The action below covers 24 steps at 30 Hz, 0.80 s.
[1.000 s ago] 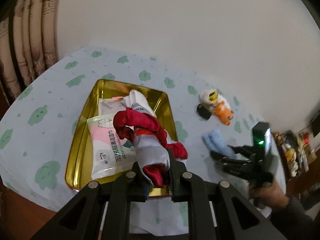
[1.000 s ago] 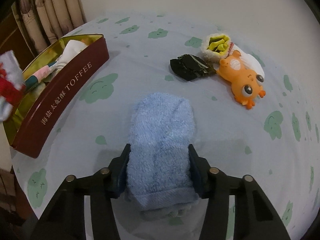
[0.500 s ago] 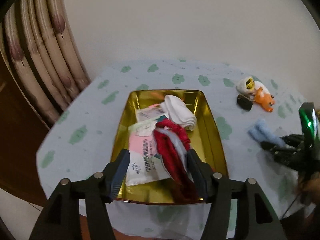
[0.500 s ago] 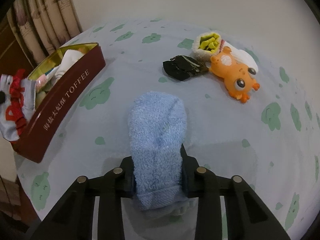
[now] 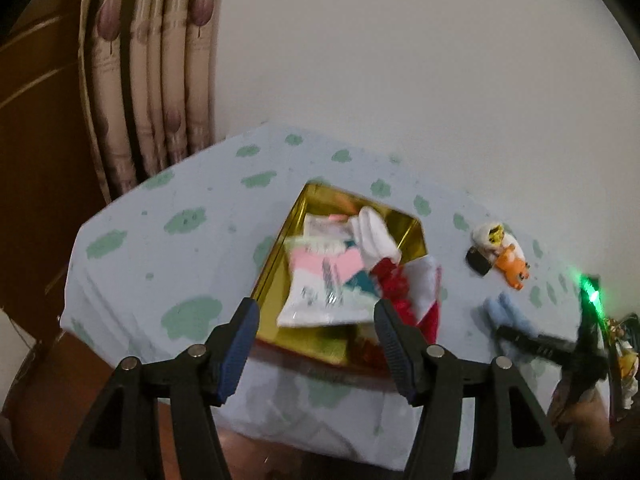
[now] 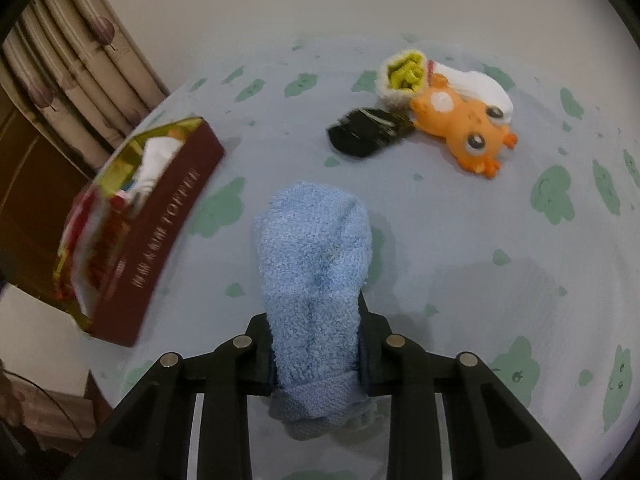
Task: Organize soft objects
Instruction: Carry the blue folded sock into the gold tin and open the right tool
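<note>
Several soft things lie in the tin ahead of the wide-open, empty left tool. The right tool has just squeezed shut on the blue towel sticking out ahead. The orange toy and more beyond it wait on the tabletop.

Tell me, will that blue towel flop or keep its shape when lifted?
Likely floppy: the blue towel is fluffy terry, already pinched narrow where the right gripper squeezes it. Its free end will probably droop. It looks light for its size, and the rough pile should resist slipping.
</note>
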{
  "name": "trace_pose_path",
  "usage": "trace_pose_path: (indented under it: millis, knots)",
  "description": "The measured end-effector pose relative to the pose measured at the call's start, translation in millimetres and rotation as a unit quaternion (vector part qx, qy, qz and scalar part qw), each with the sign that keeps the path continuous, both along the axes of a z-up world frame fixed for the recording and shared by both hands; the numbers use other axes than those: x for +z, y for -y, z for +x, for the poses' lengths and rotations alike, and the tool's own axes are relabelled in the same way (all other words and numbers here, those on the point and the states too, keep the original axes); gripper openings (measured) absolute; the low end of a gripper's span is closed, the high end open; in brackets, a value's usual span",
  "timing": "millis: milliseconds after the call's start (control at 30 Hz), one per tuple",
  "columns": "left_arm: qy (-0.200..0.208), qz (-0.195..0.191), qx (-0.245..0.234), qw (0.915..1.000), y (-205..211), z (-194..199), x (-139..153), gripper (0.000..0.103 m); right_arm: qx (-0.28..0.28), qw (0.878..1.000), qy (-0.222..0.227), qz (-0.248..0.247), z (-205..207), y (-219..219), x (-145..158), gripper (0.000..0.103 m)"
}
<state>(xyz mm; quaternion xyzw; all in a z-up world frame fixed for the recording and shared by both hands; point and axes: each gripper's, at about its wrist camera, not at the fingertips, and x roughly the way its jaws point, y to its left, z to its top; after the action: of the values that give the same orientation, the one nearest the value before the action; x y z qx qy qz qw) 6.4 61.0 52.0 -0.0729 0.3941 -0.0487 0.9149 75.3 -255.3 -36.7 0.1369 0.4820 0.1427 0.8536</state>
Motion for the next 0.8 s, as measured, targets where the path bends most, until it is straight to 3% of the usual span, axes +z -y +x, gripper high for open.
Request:
trace_pose_path:
  millis: [100, 233, 400, 500, 633, 800]
  knots:
    - [-0.019, 0.030, 0.007, 0.9993, 3.7, -3.7, -13.7, 0.061, 0.009, 1.000, 0.021, 0.007, -0.7, -11.2, 24.0, 0.026]
    - [-0.022, 0.030, 0.008, 0.9993, 4.3, -9.9, -23.3, 0.061, 0.035, 0.997, 0.055, 0.028, 4.3, -35.9, 69.4, 0.026]
    - [-0.028, 0.018, 0.011, 0.9994, 0.7, -12.0, -28.0, 0.061, 0.093, 0.992, 0.060, 0.065, 33.9, -100.1, 106.6, 0.026]
    - [-0.033, 0.010, 0.009, 0.9994, -2.7, -10.5, -30.7, 0.061, 0.128, 0.989, 0.045, 0.062, 58.5, -150.1, 107.5, 0.026]
    - [-0.038, 0.027, 0.006, 0.9989, -1.1, -7.6, -33.5, 0.061, 0.140, 0.989, 0.010, 0.041, 90.0, -201.9, 86.9, 0.026]
    - [-0.047, 0.052, 0.007, 0.9975, -0.8, -3.6, -38.6, 0.061, 0.138, 0.990, -0.020, 0.023, 106.4, -229.0, 67.2, 0.026]
